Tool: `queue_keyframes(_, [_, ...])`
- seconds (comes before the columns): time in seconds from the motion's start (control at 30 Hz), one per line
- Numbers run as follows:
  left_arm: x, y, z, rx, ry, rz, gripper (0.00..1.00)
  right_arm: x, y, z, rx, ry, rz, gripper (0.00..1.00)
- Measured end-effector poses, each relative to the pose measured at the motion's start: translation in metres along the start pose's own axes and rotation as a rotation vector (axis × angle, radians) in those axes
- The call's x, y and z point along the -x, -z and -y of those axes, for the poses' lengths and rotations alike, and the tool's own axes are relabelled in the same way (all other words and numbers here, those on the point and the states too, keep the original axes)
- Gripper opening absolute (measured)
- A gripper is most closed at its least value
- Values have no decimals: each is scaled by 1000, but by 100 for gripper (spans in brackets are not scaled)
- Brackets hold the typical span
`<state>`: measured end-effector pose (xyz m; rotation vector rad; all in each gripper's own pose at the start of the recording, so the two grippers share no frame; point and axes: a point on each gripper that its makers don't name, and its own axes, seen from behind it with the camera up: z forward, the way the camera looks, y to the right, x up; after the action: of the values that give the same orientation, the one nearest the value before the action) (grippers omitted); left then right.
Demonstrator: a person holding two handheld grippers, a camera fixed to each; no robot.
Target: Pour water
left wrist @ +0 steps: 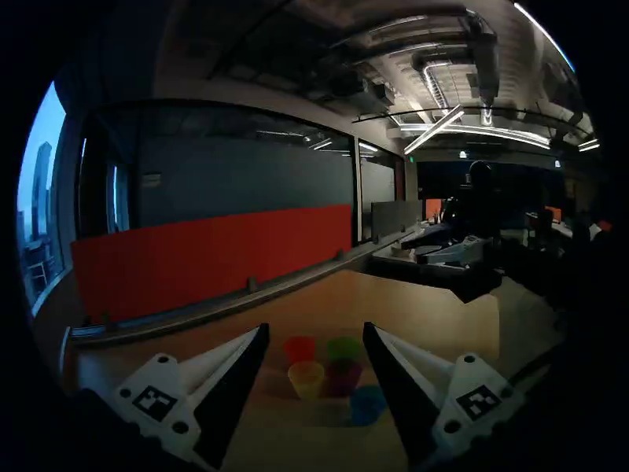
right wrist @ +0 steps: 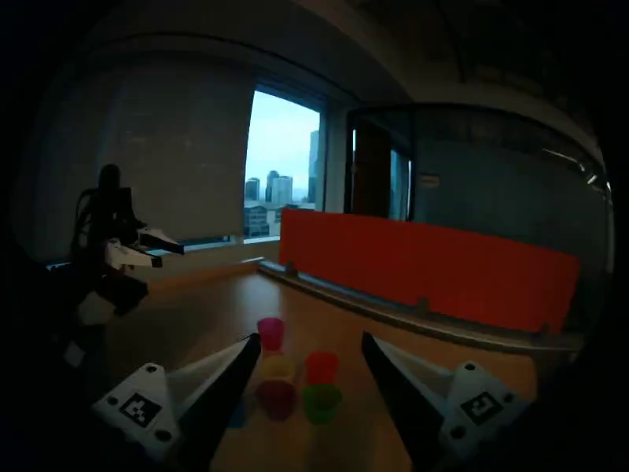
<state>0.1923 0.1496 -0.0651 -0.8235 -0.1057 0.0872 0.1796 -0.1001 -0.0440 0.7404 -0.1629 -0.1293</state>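
Note:
Several small coloured cups stand clustered on a wooden table (left wrist: pixel 417 303). In the left gripper view, a red cup (left wrist: pixel 299 347) and a green cup (left wrist: pixel 344 346) stand farthest, a yellow cup (left wrist: pixel 306 379) and a dark red cup (left wrist: pixel 343 376) are closer, and a blue cup (left wrist: pixel 367 404) is nearest. My left gripper (left wrist: pixel 315 327) is open and empty, short of the cups. In the right gripper view, a pink cup (right wrist: pixel 270 333), yellow cup (right wrist: pixel 277 366), red cup (right wrist: pixel 321 366), dark red cup (right wrist: pixel 277 398) and green cup (right wrist: pixel 321 402) sit ahead of my open, empty right gripper (right wrist: pixel 310 337). The blue cup (right wrist: pixel 236 413) is half hidden by a finger.
An orange partition (left wrist: pixel 212 256) (right wrist: pixel 440 271) with a rail runs along the table's far edge. A white gripper-like device (right wrist: pixel 130 253) with a dark shape behind it is farther off; a similar one (left wrist: pixel 452 252) shows across the table. The room is dim, with a window (right wrist: pixel 283 169).

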Motion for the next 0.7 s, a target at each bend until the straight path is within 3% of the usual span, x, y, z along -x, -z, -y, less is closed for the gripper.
queue_keyframes(0.3, [16, -3, -17, 66, -35, 40, 88, 7, -4, 1, -21, 28, 41, 99])
queue_keyframes(0.7, [57, -18, -34, 128, -60, 99, 88, 35, -15, -7, -26, 31, 90, 99])
